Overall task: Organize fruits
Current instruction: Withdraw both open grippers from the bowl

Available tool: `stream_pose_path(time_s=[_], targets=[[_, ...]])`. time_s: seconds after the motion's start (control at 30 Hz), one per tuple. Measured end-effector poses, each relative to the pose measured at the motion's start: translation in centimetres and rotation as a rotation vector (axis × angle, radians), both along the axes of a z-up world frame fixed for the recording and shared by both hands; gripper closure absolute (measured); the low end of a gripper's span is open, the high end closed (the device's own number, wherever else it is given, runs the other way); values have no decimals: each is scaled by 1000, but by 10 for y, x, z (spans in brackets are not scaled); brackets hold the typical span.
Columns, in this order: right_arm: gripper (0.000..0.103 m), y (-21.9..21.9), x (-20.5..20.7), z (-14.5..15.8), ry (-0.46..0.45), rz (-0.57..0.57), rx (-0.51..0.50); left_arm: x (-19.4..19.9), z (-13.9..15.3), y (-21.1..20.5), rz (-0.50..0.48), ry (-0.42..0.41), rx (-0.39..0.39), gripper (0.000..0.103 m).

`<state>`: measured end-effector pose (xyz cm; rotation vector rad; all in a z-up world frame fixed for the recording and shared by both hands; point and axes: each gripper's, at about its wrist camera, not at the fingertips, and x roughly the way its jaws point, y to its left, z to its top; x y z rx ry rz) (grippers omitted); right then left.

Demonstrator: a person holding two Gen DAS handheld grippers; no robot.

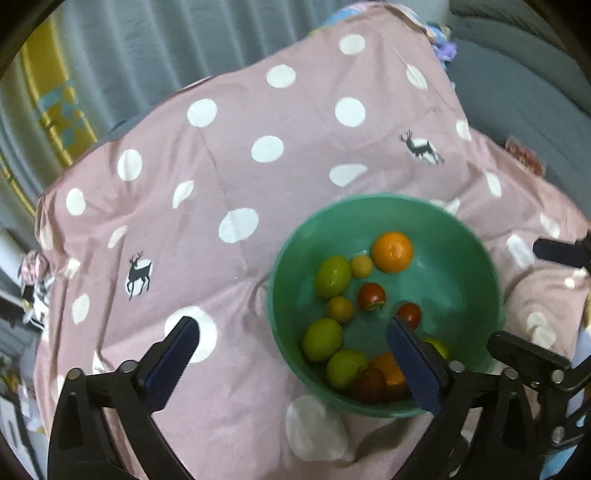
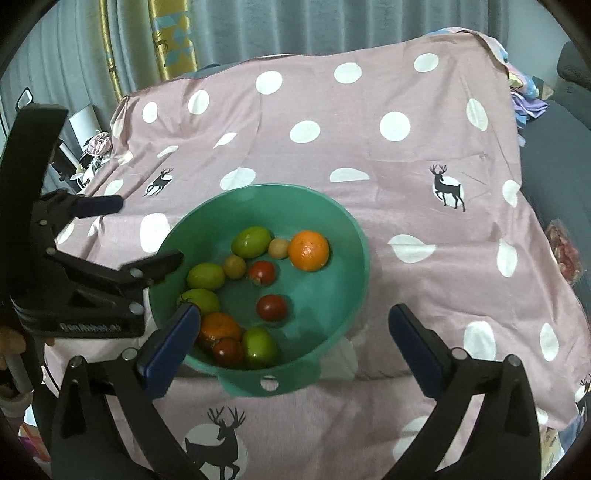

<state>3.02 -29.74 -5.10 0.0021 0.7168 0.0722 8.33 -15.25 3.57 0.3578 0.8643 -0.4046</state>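
A green bowl [image 1: 476,258] [image 2: 343,236] sits on the pink polka-dot cloth and holds several fruits: an orange [image 1: 392,252] [image 2: 308,250], green lemons [image 1: 332,276] [image 2: 251,242], red tomatoes [image 1: 371,296] [image 2: 271,307] and small yellow fruits [image 2: 235,266]. My left gripper [image 1: 291,330] is open and empty, its right finger over the bowl's near side; it also shows at the bowl's left rim in the right wrist view [image 2: 147,232]. My right gripper [image 2: 293,315] is open and empty above the bowl's near rim; in the left wrist view its fingers [image 1: 524,350] show at the right.
The pink cloth with white dots and deer prints [image 1: 221,177] [image 2: 369,122] covers the table. Grey curtains [image 2: 258,26] hang behind. A dark sofa [image 2: 569,110] stands to the right, and clutter lies beyond the left edge [image 2: 96,144].
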Motion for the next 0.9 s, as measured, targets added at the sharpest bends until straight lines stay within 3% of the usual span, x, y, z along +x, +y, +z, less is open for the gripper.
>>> stream_pose_path(time_s=[0.07, 0.9], targets=[[0, 1, -4, 2, 0, -6, -12, -3, 6, 5, 5, 1, -28, 1], [0, 16, -19, 18, -23, 12, -47, -18, 22, 12, 57, 3, -29, 1]])
